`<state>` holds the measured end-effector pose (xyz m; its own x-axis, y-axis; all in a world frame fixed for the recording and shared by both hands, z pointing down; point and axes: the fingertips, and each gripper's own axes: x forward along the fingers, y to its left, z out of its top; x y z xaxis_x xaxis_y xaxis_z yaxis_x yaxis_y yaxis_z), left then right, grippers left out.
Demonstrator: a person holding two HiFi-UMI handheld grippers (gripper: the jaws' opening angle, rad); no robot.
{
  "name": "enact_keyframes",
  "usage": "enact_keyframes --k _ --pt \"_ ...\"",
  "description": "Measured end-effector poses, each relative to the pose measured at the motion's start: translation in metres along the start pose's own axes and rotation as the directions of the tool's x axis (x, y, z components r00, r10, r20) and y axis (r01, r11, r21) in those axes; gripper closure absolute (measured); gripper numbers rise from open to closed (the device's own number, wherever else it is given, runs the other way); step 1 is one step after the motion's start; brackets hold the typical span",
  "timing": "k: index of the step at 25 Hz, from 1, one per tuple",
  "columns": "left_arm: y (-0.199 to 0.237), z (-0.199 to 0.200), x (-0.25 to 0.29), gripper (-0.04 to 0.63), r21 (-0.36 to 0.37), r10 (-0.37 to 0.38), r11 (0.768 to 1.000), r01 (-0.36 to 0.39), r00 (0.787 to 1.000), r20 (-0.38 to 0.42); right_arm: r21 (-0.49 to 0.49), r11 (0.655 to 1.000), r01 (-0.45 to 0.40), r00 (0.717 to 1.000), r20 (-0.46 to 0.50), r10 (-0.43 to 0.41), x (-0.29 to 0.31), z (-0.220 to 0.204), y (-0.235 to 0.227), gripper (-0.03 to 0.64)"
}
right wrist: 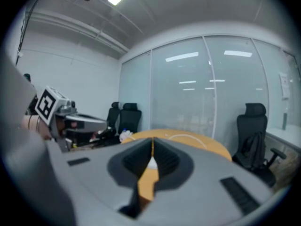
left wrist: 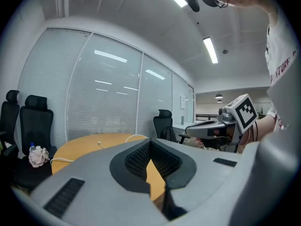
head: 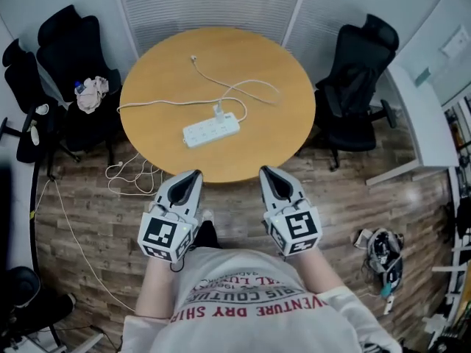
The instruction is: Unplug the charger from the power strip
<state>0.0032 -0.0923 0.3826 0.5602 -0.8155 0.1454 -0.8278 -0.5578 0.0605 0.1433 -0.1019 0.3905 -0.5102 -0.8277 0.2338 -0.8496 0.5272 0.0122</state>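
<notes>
A white power strip (head: 211, 130) lies near the middle of the round wooden table (head: 154, 65). A small white charger (head: 219, 111) stands plugged into the strip, and its thin white cable (head: 243, 88) loops toward the far side. My left gripper (head: 193, 176) and right gripper (head: 266, 173) hover side by side just short of the table's near edge, well back from the strip. Both have their jaws together with nothing between them. The left gripper view shows its shut tips (left wrist: 150, 141) over the tabletop (left wrist: 84, 145). The right gripper view shows its tips (right wrist: 152, 140) shut too.
Black office chairs stand left (head: 70, 57) and right (head: 360, 79) of the table. The left chair holds a cloth and a bottle (head: 91, 93). The strip's white cord (head: 132, 176) runs off the table and coils on the wooden floor. A bag (head: 383, 252) lies at the right.
</notes>
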Motion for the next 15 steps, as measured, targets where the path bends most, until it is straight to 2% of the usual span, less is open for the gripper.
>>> enact_keyframes --k 4,8,11,15 --pt "0.053 0.024 0.047 0.563 0.026 -0.047 0.999 0.047 0.999 0.008 0.043 0.998 0.049 0.999 -0.003 -0.049 0.061 0.018 -0.024 0.588" --pt "0.102 0.03 0.086 0.563 0.032 -0.073 0.997 0.074 0.997 -0.01 0.064 0.995 0.082 0.996 -0.031 -0.08 0.116 0.025 -0.04 0.588" --pt "0.13 0.025 0.104 0.563 0.015 -0.079 0.997 0.08 0.996 -0.027 0.079 0.992 0.101 0.993 -0.068 -0.096 0.148 0.022 -0.048 0.588" --pt "0.155 0.008 0.118 0.563 -0.048 -0.079 0.996 0.076 0.995 -0.055 0.099 0.99 0.098 0.987 -0.139 -0.084 0.182 0.009 -0.054 0.588"
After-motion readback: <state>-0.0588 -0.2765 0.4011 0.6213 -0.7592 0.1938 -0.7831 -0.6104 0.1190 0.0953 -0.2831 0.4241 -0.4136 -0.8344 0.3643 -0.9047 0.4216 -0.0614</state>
